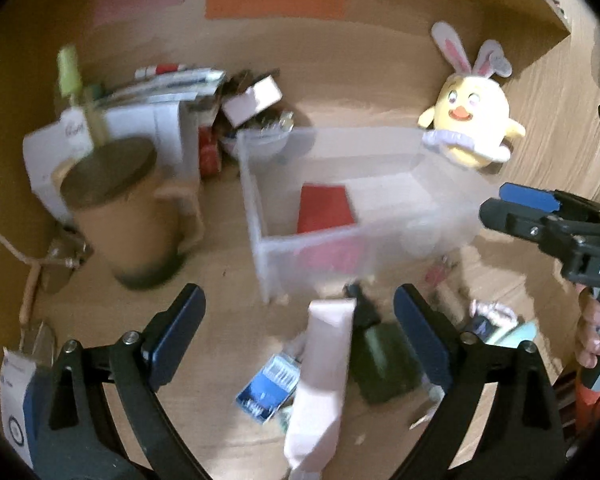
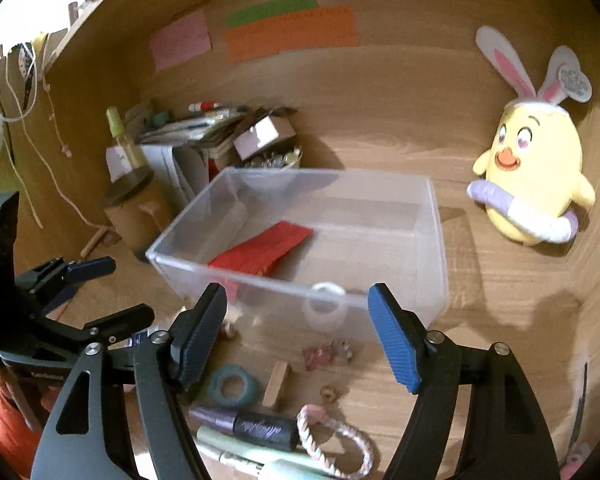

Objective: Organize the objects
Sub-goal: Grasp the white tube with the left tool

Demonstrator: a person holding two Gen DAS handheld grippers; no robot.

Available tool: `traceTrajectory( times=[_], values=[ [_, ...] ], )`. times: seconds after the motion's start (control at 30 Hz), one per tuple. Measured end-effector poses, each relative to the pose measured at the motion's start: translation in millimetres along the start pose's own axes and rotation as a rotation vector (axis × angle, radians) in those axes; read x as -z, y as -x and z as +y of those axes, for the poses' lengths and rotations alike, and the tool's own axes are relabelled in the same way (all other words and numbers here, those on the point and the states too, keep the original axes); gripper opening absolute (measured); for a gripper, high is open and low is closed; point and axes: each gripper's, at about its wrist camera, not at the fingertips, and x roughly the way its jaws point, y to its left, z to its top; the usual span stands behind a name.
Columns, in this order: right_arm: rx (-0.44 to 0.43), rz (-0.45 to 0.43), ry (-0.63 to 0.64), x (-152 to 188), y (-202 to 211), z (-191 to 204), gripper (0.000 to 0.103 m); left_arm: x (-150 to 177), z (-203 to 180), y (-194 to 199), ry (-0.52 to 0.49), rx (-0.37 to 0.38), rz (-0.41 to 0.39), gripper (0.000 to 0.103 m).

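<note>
Clear plastic bin (image 2: pixel 300 240) sits mid-frame in your right wrist view, w/ a red packet (image 2: pixel 264 252) lying flat inside, toward its left half. A white ring (image 2: pixel 326 306) shows at the near wall, lower centre; can't tell if it's inside or against the wall. Your right gripper (image 2: pixel 296 336) is open, nothing btwn the pads, hovering just in front of the bin. Below it on the wood desk (image 2: pixel 380 128): teal ring (image 2: pixel 232 388), purple tube (image 2: pixel 244 426), pink braided loop (image 2: pixel 340 440). Yellow chick plush (image 2: pixel 534 176) stands at right, well apart from the bin.

In the left wrist view your left gripper (image 1: pixel 296 336) is spread wide, empty, over a pale pink tube (image 1: pixel 324 376), a blue circuit board (image 1: pixel 270 386) and a dark green bottle (image 1: pixel 384 354) at bottom centre. Brown lidded mug (image 1: pixel 128 216) is left of the bin. View is blurred.
</note>
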Motion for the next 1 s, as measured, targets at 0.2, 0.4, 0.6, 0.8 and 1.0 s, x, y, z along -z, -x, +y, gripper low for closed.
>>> traceTrajectory(
  times=[0.2,0.4,0.6,0.8,1.0],
  values=[
    [0.011,0.054,-0.021,18.0,-13.4,-1.8,0.07,28.6,14.5,0.0,0.055,-0.016,0.044,0.096],
    [0.031,0.091,-0.056,37.3,-17.5,-8.8,0.07,57.4,15.5,5.4,0.086,-0.01,0.072,0.096],
    [0.035,0.137,-0.101,47.9,-24.7,-18.6,0.064,78.4,7.9,12.0,0.064,-0.048,0.068,0.096],
    [0.033,0.169,-0.088,53.8,-31.4,-13.2,0.052,88.9,2.2,10.8,0.033,-0.037,0.084,0.071],
    [0.02,0.183,-0.056,53.7,-36.9,-3.4,0.048,94.2,0.1,10.0,0.037,-0.047,0.076,0.064]
  ],
)
